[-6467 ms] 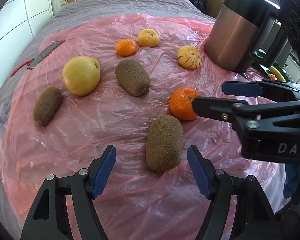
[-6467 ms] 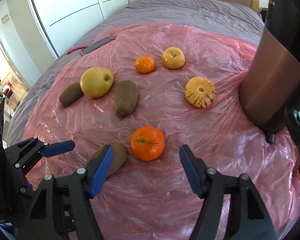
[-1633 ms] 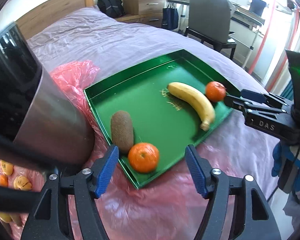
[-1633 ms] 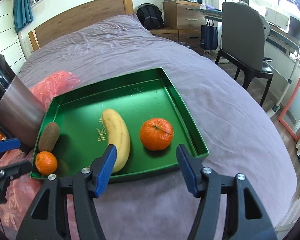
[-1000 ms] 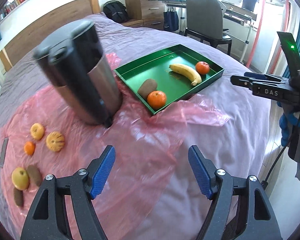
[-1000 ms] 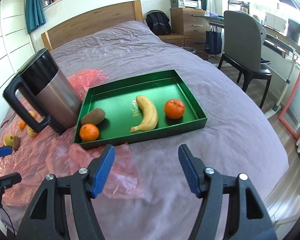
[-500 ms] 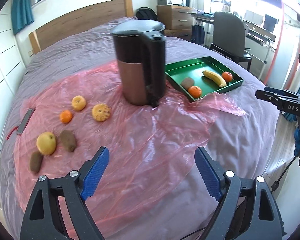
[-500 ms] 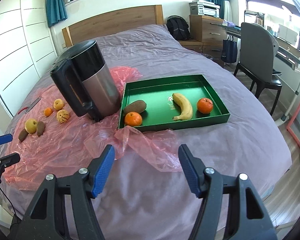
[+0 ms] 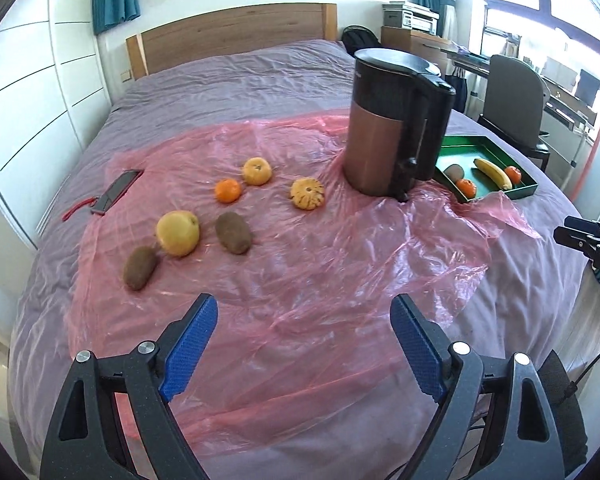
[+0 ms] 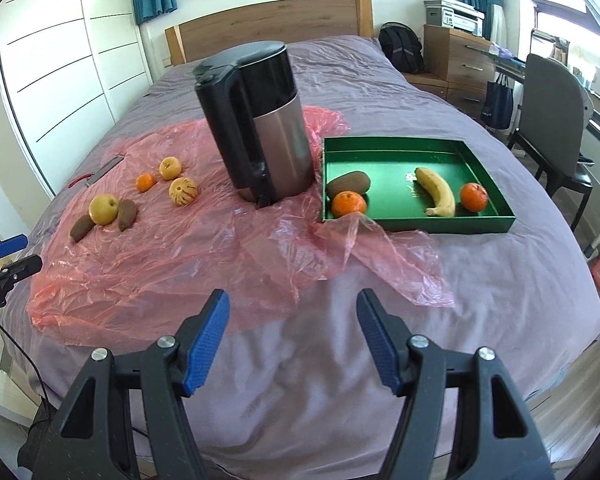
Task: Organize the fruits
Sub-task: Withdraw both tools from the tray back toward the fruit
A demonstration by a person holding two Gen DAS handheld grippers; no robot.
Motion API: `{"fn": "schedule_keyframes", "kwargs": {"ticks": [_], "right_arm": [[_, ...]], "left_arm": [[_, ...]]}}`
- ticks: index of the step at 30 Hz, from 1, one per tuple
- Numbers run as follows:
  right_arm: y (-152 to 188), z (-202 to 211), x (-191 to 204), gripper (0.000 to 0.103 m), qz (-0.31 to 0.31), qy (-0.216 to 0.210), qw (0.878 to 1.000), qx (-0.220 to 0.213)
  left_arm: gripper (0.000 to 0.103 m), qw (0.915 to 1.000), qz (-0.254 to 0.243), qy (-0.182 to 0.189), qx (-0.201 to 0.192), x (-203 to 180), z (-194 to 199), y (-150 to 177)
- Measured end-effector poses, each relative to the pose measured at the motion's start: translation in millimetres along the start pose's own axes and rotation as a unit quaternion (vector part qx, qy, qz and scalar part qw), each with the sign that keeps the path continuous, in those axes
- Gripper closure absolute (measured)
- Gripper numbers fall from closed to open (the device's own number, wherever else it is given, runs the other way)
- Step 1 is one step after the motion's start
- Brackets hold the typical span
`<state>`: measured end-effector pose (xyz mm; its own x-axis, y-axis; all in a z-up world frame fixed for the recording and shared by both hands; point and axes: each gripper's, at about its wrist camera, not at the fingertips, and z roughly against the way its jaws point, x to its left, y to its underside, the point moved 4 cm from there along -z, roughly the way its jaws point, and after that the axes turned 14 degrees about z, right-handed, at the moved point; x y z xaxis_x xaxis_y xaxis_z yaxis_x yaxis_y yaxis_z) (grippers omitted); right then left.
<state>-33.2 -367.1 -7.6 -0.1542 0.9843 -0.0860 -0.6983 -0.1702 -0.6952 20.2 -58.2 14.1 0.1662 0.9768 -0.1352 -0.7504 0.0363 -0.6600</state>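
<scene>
So, bed (image 9: 236, 72) first: pink plastic sheet (image 9: 308, 280) spread over it, big kettle (image 9: 396, 120) standing between the loose fruit and the green tray (image 10: 496, 200). Tray already holds a banana (image 10: 436, 190), a kiwi and two oranges. Fruit left on the sheet all lies ahead and to the left of my left claw (image 9: 304, 340): yellow apple (image 9: 178, 232) touching one kiwi (image 9: 140, 266), second kiwi (image 9: 234, 232) just beside it with its long axis running away from me, then a striped melon-like fruit (image 9: 307, 193), a yellow citrus (image 9: 257, 171), a small orange (image 9: 228, 190). Left claw empty, blue pads wide apart; right claw (image 10: 292, 336) likewise empty and apart, facing the tray side. I judge the left is the nearer one.
</scene>
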Motion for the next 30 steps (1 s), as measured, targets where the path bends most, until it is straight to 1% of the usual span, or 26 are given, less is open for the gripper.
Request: {"fn": "schedule_keyframes", "kwargs": {"ticks": [9,14,22,28,30], "right_arm": [[-7.5,-6.7,46.0,0.034,0.038,-0.020,0.999,0.012],[-11.1,-15.4,70.8,0.034,0.057,-0.031,0.998,0.024],[-24.7,-38.8,118.6,0.034,0.096,-0.054,0.993,0.041],[-32.4,-60.0,149.8,0.034,0.119,-0.069,0.989,0.058],[-36.6,-67.2,159.2,0.034,0.127,-0.073,0.987,0.062]], "left_arm": [[0.018,0.9978,0.059,-0.029,-0.004,64.1,5.4,20.2],[0.018,0.9943,0.088,-0.058,-0.015,102.9,10.0,24.7],[0.018,0.9849,0.151,-0.082,-0.022,170.5,9.9,28.9],[0.018,0.9748,0.198,-0.101,-0.012,216.8,-0.4,37.7],[0.018,0.9732,0.203,-0.107,-0.009,228.2,-5.5,38.1]]}}
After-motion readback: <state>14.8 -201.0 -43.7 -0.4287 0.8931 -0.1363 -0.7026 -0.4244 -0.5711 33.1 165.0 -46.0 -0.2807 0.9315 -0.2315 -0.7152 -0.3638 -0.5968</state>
